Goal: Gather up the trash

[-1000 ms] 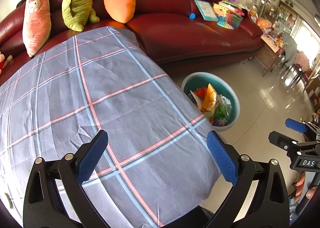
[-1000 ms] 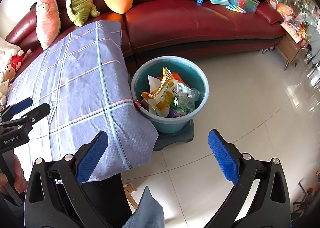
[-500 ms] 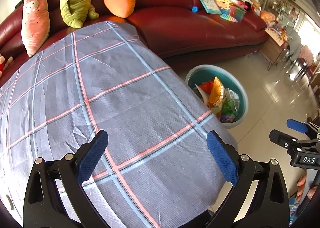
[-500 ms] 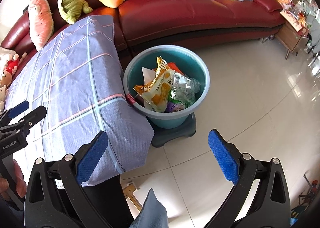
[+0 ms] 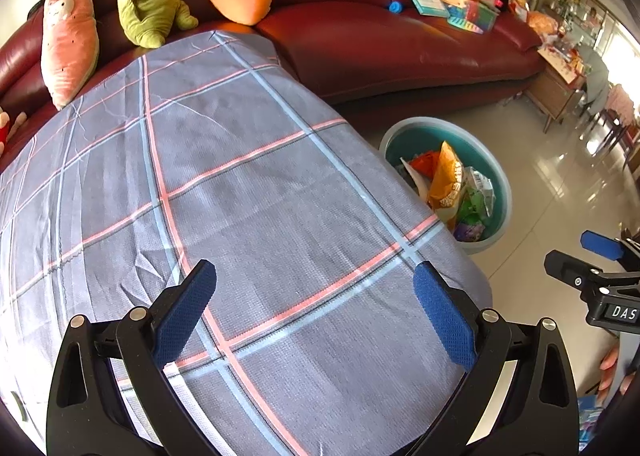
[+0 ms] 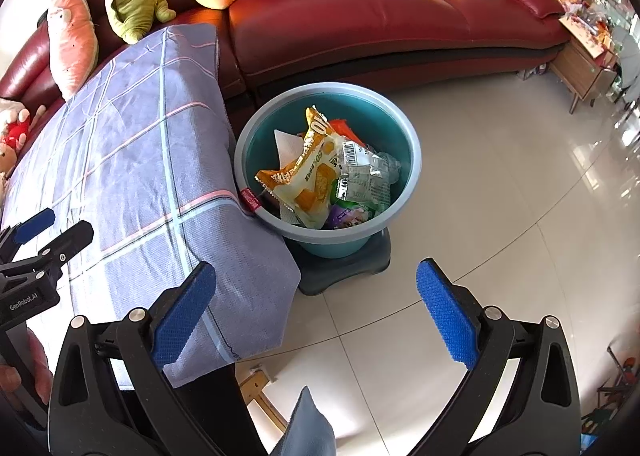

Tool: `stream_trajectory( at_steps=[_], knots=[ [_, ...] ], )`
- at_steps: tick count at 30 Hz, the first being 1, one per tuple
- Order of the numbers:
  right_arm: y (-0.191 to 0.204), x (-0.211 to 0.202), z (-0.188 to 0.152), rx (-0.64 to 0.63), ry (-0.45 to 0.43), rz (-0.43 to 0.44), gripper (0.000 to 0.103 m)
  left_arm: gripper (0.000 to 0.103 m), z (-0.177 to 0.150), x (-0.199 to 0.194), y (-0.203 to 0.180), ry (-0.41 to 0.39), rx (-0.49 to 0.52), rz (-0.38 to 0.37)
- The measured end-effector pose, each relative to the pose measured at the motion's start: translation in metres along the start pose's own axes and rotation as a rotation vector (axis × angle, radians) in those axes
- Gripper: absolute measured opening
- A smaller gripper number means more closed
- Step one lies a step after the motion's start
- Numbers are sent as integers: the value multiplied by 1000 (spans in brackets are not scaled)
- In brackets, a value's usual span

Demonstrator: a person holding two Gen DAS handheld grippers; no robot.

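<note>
Bright daylight, strong fisheye curvature with dark vignetted corners in both wrist views.
Light enters from the right; glare streaks the tiled floor [image 6: 500, 192] and sofa leather [image 5: 360, 36]. Centres sharp, edges bowed and softened.

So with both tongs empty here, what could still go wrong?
1. The orange snack bag stands above the other wrappers in the teal bucket; anything more dropped in might slide out.
2. The checked cloth drapes against the bucket's rim, so a low left tongs could snag it.
</note>
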State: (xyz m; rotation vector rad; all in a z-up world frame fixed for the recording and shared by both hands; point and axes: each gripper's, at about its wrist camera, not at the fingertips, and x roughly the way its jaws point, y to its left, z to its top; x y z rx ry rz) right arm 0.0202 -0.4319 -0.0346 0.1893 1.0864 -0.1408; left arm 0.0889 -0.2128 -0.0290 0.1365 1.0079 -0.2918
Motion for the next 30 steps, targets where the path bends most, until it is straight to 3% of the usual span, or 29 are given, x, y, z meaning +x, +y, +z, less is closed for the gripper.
stream_trajectory(
  at_steps=[30],
  knots=[
    [-1,19,16,-15,10,-52,96,99,6,29,12,41,-21,4]
  ],
)
